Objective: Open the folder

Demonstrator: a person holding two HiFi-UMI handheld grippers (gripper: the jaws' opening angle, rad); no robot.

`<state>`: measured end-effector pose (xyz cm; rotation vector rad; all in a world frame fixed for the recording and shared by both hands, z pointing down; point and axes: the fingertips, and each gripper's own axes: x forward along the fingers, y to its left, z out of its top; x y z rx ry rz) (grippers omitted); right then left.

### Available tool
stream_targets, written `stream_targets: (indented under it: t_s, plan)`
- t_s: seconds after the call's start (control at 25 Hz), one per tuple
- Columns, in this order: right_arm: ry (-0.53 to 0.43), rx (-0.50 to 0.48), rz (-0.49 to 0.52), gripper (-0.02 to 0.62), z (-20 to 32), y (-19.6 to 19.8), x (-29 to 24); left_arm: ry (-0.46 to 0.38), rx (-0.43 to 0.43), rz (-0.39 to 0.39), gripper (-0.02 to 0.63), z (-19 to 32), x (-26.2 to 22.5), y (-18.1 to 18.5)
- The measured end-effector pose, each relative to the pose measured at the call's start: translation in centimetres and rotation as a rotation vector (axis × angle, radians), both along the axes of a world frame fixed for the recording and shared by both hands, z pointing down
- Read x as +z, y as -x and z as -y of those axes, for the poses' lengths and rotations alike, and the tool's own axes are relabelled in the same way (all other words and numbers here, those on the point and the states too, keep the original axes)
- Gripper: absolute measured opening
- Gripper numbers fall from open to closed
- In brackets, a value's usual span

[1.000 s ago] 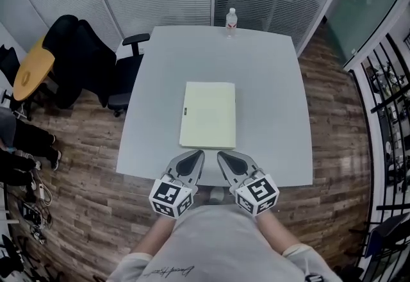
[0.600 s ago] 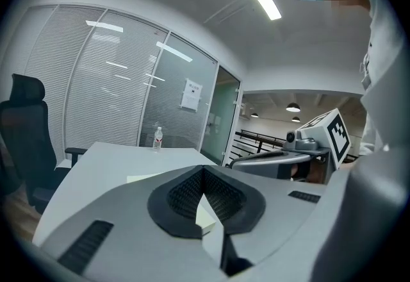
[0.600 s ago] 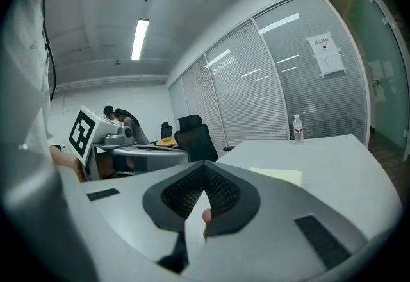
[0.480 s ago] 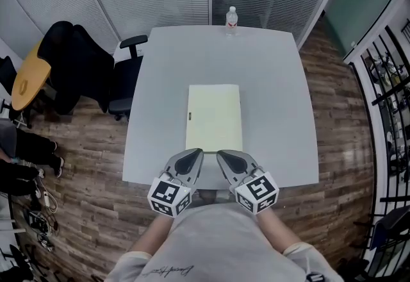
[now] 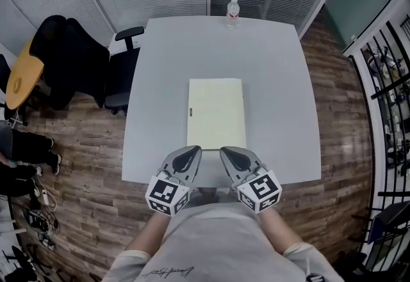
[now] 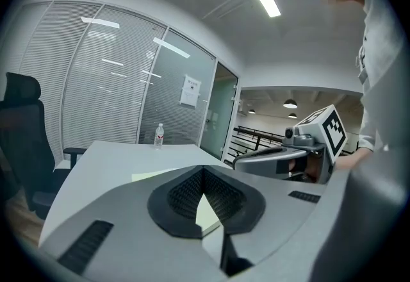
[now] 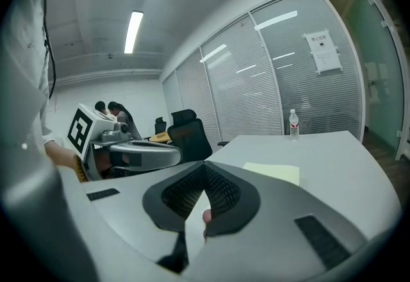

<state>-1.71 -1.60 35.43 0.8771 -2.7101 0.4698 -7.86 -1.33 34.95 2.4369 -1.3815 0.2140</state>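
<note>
A pale yellow folder (image 5: 216, 113) lies closed and flat in the middle of the grey table (image 5: 275, 82). My left gripper (image 5: 193, 150) and right gripper (image 5: 225, 151) are side by side at the folder's near edge, both pointing across the table. Both are shut, with nothing between the jaws. In the left gripper view the left gripper (image 6: 204, 170) looks over the folder (image 6: 150, 175), with the right gripper's marker cube on the right. In the right gripper view the right gripper (image 7: 206, 166) has the folder (image 7: 272, 172) ahead on its right.
A water bottle (image 5: 233, 10) stands at the table's far edge. A black office chair (image 5: 118, 75) and a chair draped with dark clothing (image 5: 67, 59) stand left of the table. Glass partitions with blinds close the far side, and a black railing (image 5: 384, 101) runs along the right.
Both grippers have edged forward together toward the folder's near edge, staying shut. The folder has not moved on the table.
</note>
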Motion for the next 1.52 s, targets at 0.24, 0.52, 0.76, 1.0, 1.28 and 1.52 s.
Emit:
stream_targets:
  t_s: [0.24, 0.52, 0.76, 1.0, 1.28, 1.52]
  plan:
    - [0.021, 0.021, -0.014, 0.020, 0.7, -0.5, 0.9, 0.020, -0.005, 0.001, 0.008, 0.3, 1.0, 0.7]
    - [0.037, 0.032, -0.032, 0.020, 1.2, -0.7, 2.0, 0.044, -0.017, -0.002, 0.009, 0.1, 2.3, 1.3]
    - [0.054, 0.038, -0.050, 0.020, 1.2, -0.8, 3.1, 0.063, -0.025, 0.002, 0.009, 0.0, 3.2, 1.9]
    - [0.074, 0.030, -0.070, 0.020, 1.3, -0.6, 4.4, 0.083, -0.041, -0.004, 0.009, -0.1, 4.1, 2.6]
    - [0.079, 0.019, -0.103, 0.020, 1.4, -0.4, 5.6, 0.102, -0.054, 0.000, 0.009, 0.1, 5.3, 3.1]
    - [0.093, 0.010, -0.134, 0.020, 1.9, -0.2, 7.1, 0.122, -0.065, 0.017, 0.009, 0.2, 6.6, 3.6]
